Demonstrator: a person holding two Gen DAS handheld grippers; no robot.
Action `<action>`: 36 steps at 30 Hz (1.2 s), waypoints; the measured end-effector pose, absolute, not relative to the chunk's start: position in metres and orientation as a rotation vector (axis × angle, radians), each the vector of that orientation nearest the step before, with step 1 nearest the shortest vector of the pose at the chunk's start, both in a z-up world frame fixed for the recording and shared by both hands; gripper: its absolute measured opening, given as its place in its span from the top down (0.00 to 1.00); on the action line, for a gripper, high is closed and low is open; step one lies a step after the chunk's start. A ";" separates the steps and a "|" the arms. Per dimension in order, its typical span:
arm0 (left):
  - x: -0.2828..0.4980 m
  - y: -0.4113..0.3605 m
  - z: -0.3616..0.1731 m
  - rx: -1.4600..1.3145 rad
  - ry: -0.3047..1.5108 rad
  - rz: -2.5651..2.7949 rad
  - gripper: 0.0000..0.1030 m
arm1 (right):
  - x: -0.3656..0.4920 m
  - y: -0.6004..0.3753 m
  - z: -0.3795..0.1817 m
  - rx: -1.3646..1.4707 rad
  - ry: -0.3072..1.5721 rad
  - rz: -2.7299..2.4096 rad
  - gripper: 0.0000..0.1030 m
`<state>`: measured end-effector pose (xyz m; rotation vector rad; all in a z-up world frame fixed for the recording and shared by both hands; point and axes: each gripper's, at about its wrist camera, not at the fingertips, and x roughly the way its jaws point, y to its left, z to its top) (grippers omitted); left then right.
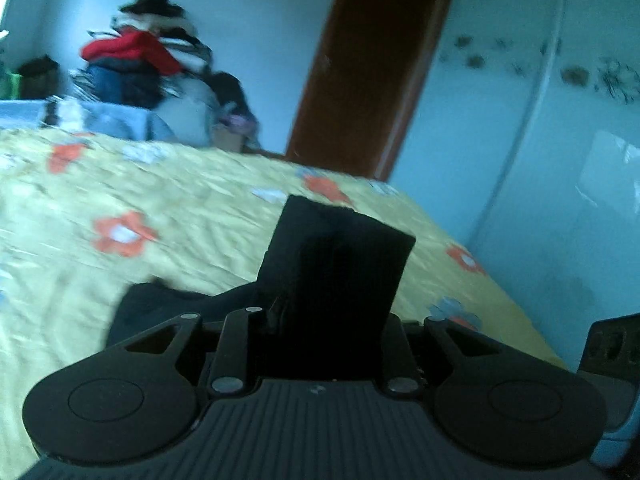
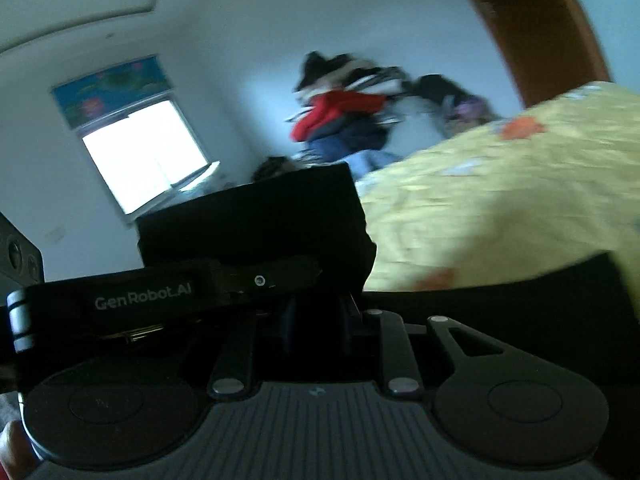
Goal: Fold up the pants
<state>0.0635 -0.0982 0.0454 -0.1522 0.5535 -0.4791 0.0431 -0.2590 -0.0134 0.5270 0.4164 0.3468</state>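
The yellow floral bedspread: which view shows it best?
The left wrist view: the bedspread fills the middle, its orange flowers clear. The right wrist view shows only a blurred, tilted stretch at right.

bedspread [image 1: 192,216]: yellow, orange-and-white flower print. pants [image 1: 160,312]: black. clothes pile [image 1: 136,60], upper left: red over dark blue. door [image 1: 372,72]: brown. window blind [image 2: 112,92]: blue, floral.

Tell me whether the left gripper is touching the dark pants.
Touching. In the left wrist view the left gripper has its jaws nearly closed, and the dark pants run from the yellow bedspread up into them.
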 end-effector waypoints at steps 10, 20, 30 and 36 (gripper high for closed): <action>0.085 -0.170 0.002 -0.117 0.648 -0.550 0.66 | 0.027 -0.325 -0.039 0.503 0.511 0.168 0.78; 0.067 -0.148 0.020 -0.245 0.663 -0.773 0.11 | -0.025 -0.389 -0.037 0.509 0.441 -0.127 0.77; 0.153 -0.057 0.012 -0.069 0.699 -0.263 0.08 | 0.037 -0.378 -0.030 0.651 0.443 0.123 0.26; 0.172 -0.059 -0.020 -0.013 0.764 -0.224 0.09 | 0.077 -0.346 -0.042 0.449 0.599 0.123 0.66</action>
